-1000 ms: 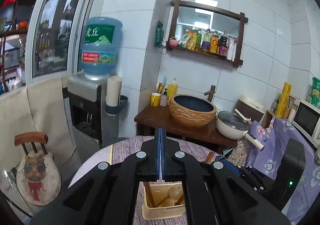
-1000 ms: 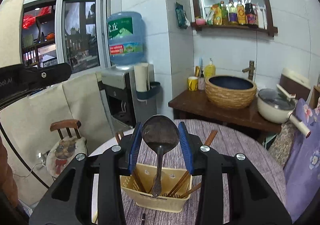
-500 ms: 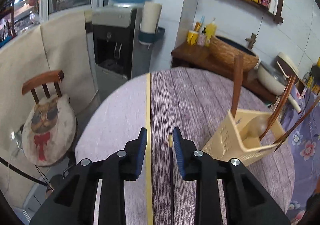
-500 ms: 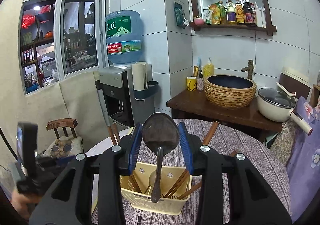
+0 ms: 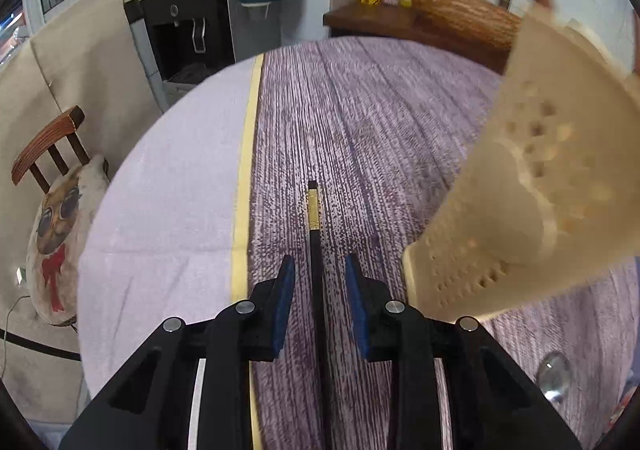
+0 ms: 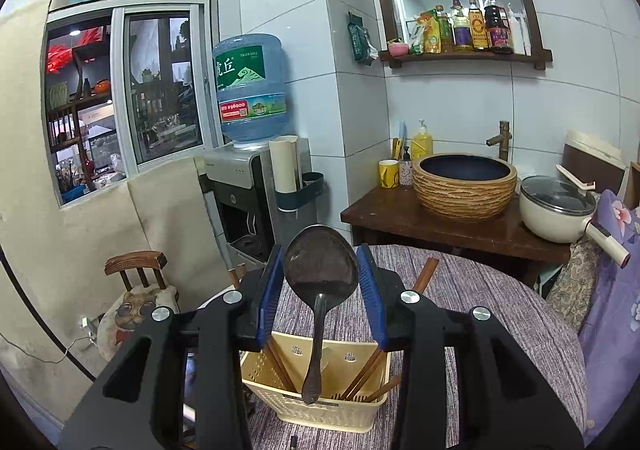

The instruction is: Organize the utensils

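While the right gripper (image 6: 322, 290) pinches a spoon (image 6: 320, 270) bowl-up above the basket (image 6: 320, 402), left gripper (image 5: 319, 300) low, jaws spread astride a chopstick (image 5: 314, 226).

We see a cream perforated basket (image 6: 316, 402), a black gold-banded chopstick (image 5: 314, 226) and purple streaked tablecloth (image 5: 360, 122).

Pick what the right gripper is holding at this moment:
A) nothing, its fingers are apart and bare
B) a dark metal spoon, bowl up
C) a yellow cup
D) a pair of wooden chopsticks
B: in the right wrist view the right gripper is clamped on the bowl of the dark spoon, whose handle hangs down over the yellow utensil basket.
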Motion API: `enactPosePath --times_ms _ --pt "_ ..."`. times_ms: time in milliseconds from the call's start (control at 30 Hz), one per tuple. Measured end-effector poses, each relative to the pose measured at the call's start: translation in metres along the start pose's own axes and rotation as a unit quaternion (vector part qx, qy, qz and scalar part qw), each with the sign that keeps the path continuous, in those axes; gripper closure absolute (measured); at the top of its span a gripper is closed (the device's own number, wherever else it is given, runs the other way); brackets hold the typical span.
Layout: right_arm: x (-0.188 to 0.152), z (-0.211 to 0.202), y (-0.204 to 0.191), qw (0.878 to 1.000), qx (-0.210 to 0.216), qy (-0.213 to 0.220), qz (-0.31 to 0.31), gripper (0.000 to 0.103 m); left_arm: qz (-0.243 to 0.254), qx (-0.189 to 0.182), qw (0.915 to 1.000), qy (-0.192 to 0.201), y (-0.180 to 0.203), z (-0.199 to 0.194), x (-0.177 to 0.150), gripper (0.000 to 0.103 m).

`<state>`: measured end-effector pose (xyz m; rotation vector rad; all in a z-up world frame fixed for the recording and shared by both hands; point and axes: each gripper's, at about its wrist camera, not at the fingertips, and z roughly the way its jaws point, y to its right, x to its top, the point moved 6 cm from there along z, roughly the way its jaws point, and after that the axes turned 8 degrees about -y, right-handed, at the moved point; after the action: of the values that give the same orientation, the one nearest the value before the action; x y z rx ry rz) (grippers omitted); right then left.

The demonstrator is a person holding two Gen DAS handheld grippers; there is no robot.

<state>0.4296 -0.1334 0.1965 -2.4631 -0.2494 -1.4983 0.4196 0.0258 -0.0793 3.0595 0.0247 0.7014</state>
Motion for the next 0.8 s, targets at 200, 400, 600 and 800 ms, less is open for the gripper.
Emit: enactPosePath --times_ms 200,400,600,800 --pt "0.001 -0.01 0.001 1.0 -0.004 0.009 -0.011 0.065 -0.007 0.031 0.9994 0.015 -0.004 0.019 0.007 0.088" --pt "-0.001 -0.005 0.002 1.0 -0.003 0.005 -0.007 0.065 -0.005 0.045 0.9986 0.029 -0.007 0.022 0.014 0.095" --pt "-0.004 0.002 0.006 1.0 0.0 -0.001 -0.002 0.065 -0.049 0.01 0.9973 0.054 -0.02 -0.004 0.015 0.095" --pt "0.004 -0.005 0.007 1.0 0.005 0.01 0.003 0.065 -0.068 -0.03 0.9864 0.146 -0.036 -0.101 0.015 0.095"
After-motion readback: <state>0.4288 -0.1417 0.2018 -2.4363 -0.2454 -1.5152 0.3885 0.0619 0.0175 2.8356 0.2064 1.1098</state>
